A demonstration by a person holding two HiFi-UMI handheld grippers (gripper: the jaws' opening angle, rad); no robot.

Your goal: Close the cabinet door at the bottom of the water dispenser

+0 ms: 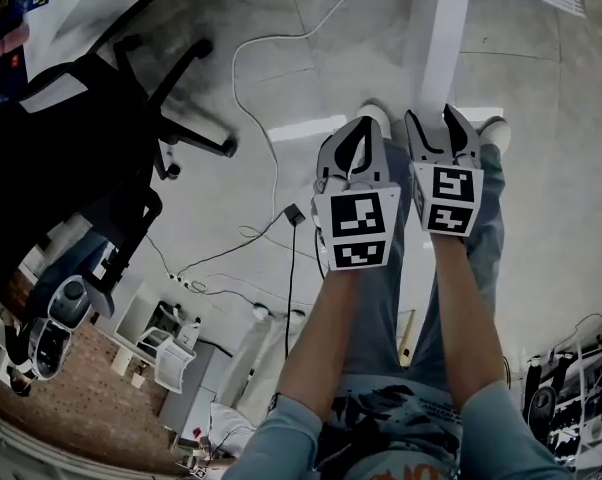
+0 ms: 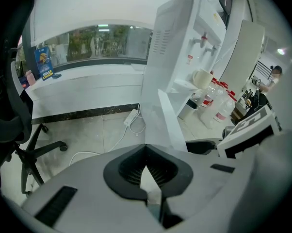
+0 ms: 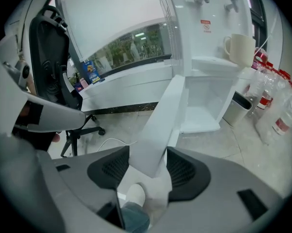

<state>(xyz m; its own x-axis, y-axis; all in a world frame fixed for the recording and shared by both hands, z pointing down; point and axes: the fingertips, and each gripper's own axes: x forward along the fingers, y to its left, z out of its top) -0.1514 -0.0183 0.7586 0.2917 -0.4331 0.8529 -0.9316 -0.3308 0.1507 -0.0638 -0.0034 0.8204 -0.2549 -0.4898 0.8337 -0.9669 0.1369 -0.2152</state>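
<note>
White, plain cabinet door (image 3: pixel 163 120) stands wide open at water dispenser (image 3: pixel 204 33) base; right gripper (image 1: pixel 431 118) jaws spread wide, door edge between, unpinched; left gripper (image 2: pixel 146 149) jaws closed, empty.

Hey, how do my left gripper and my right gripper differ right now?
The left gripper's jaws meet at the tips; the right gripper's jaws stand wide apart. Nothing sits between the left gripper's jaws, while the edge of the open cabinet door shows in the right gripper's gap; whether it touches the pads cannot be told. Both grippers point downward toward that door.
</note>
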